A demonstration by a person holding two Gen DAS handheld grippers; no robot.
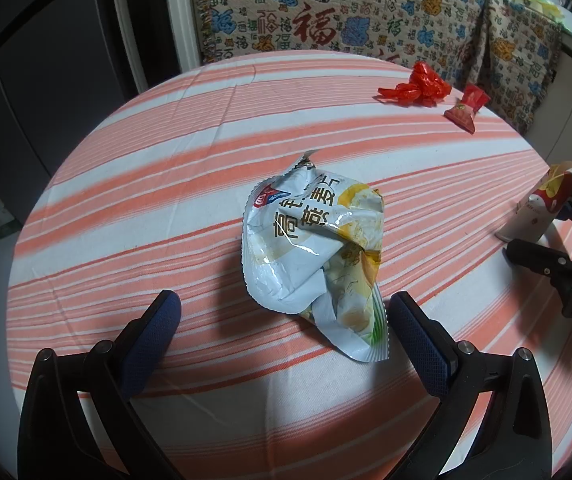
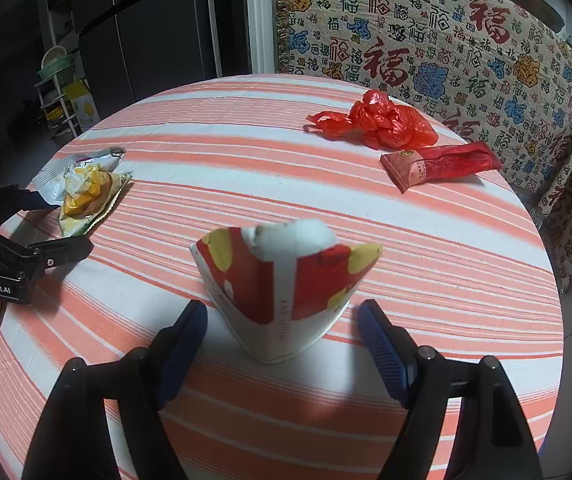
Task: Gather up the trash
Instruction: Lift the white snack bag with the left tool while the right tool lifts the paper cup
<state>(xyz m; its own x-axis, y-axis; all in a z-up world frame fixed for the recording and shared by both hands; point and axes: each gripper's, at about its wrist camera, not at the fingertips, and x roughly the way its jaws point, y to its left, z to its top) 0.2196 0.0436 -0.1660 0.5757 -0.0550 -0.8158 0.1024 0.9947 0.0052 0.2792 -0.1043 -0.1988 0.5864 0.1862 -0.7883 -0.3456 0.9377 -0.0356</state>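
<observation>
Honestly, I'm judging the wrapper ahead of my spread left gripper light, crinkly, slippery; I'm aiming for its bunched middle.

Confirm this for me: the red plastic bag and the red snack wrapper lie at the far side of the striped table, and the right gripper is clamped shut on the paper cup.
Wrong on one point: the right gripper is not clamped on the paper cup. The right wrist view shows its pads apart, clear of the cup, which stands between them. The red plastic bag and red snack wrapper do lie at the far side of the striped table.
</observation>
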